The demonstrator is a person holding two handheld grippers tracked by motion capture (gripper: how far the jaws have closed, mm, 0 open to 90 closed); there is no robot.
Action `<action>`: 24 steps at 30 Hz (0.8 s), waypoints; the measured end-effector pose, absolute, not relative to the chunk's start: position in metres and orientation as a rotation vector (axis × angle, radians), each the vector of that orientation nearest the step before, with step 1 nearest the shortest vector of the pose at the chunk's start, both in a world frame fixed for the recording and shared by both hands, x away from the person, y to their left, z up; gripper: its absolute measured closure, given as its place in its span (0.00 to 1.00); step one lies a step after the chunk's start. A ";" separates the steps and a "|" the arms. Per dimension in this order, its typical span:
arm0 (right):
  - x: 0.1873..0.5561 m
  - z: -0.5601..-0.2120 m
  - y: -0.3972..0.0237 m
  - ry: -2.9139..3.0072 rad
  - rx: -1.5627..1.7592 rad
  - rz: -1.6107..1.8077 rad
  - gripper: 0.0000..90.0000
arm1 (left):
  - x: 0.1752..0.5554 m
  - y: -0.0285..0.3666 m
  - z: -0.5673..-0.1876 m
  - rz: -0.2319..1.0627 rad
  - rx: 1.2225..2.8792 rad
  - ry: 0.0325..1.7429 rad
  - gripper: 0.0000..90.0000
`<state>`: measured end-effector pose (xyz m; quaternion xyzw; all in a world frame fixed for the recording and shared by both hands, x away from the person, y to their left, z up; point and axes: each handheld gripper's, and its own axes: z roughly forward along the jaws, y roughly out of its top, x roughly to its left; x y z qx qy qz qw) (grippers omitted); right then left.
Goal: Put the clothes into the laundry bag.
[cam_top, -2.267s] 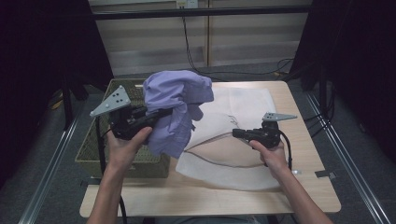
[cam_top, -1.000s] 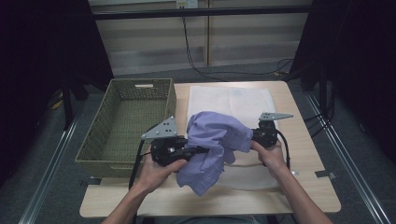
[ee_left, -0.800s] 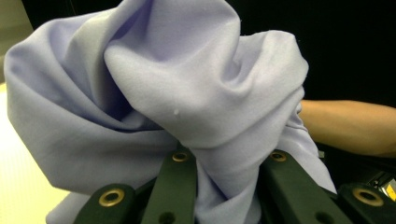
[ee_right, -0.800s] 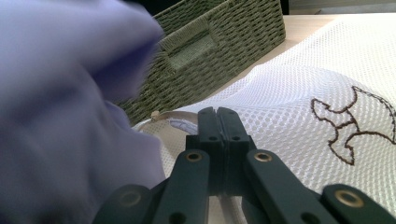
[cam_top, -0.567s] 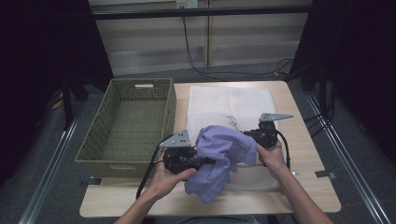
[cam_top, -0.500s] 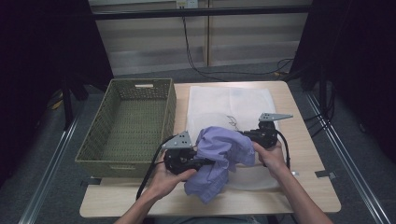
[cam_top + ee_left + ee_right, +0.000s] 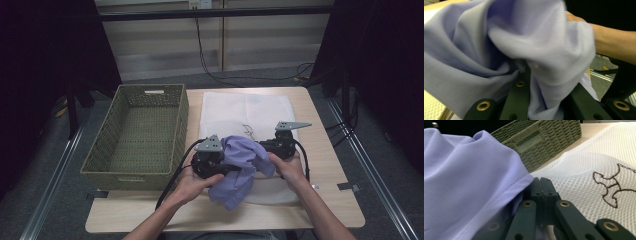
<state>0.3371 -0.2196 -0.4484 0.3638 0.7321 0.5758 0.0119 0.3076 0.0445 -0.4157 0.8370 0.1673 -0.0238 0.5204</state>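
While both arms reach in from the bottom of the high view, a lavender cloth (image 7: 241, 166) hangs bunched just below the frame's centre, soft, matte and deeply folded, its lower corner drooping onto the white mesh bag (image 7: 245, 107) on the table (image 7: 325, 150). The left hand-held gripper (image 7: 220, 167) is clenched on one gathered fold; the right hand-held gripper (image 7: 260, 148) pinches a stitched hem. A green woven basket (image 7: 137, 170) sits left.

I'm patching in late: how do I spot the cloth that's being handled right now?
Start at the wooden table, then the white mesh bag lying right of the green woven basket. At the bag's near end, a crumpled lavender cloth hangs between the left tool and right tool; it is the scene's one purple, smooth fabric.
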 end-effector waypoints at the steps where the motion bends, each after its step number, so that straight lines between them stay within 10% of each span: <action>1: 0.337 -0.448 -0.220 2.283 1.136 1.798 1.00 | 0.309 0.043 -0.418 -0.056 2.010 0.403 0.90; 24: 0.336 -0.450 -0.220 2.302 1.123 1.783 1.00 | 0.316 0.030 -0.467 -0.067 2.131 0.473 0.90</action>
